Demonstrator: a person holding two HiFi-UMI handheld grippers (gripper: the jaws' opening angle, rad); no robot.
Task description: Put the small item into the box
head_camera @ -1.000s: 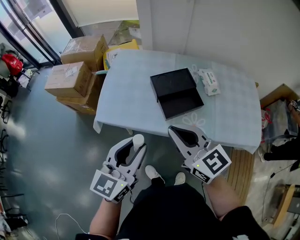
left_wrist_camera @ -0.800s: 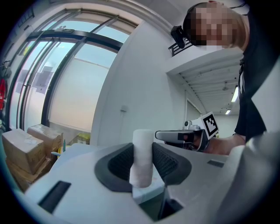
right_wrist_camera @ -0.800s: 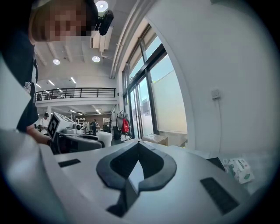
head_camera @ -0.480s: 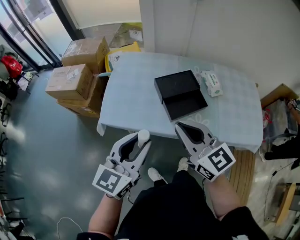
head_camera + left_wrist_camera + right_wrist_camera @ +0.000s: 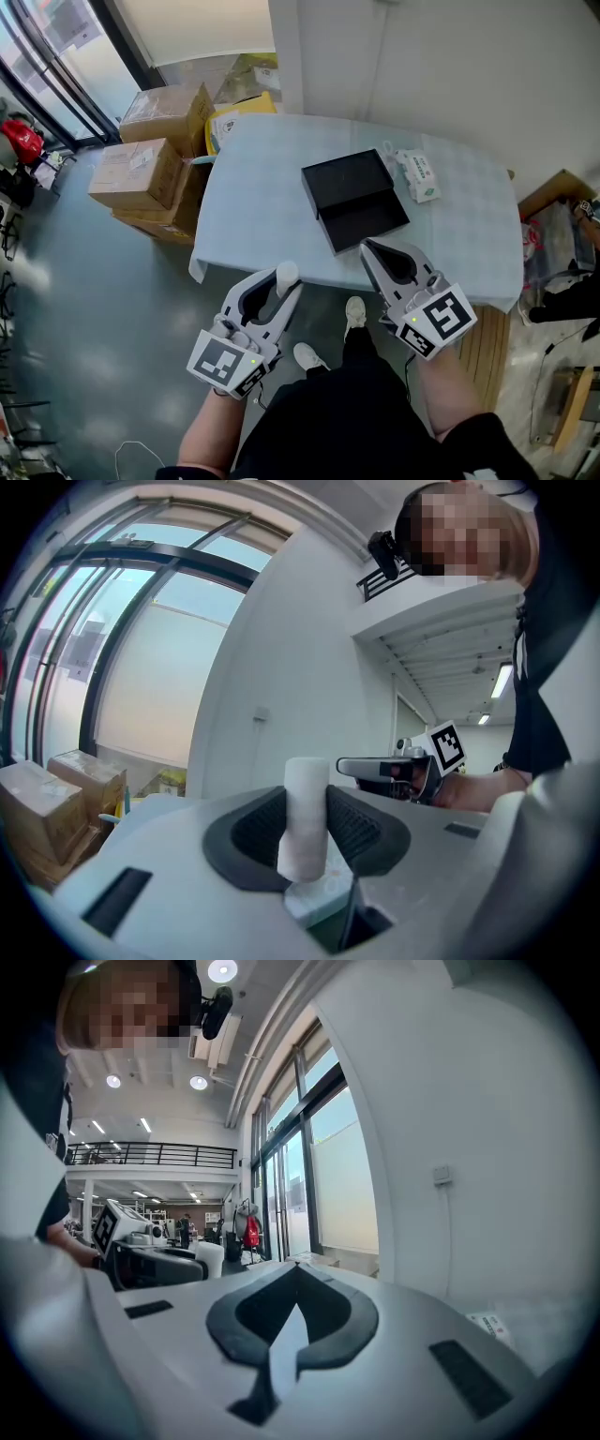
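Gripping a small white cylinder-shaped item [image 5: 304, 825] upright between its jaws, the left gripper [image 5: 282, 287] hangs over the floor, in front of the table with light blue cloth [image 5: 260, 208]. The right gripper [image 5: 297, 1270] has its jaws closed together with nothing between them, and it points toward the open black rectangular box [image 5: 362, 212], which lies on the cloth near a white packet [image 5: 418, 174].

Left gripper [image 5: 307, 801]: my pads clamp a small white cylinder [image 5: 305, 822], upright, top poking above the jaws, centre frame. Right gripper [image 5: 352, 766] sits right of centre, lying level, with a hand [image 5: 469, 789] behind it. Cardboard boxes [image 5: 52, 794] lower left, under tall windows [image 5: 84, 639]. White wall [image 5: 281, 649] ahead.
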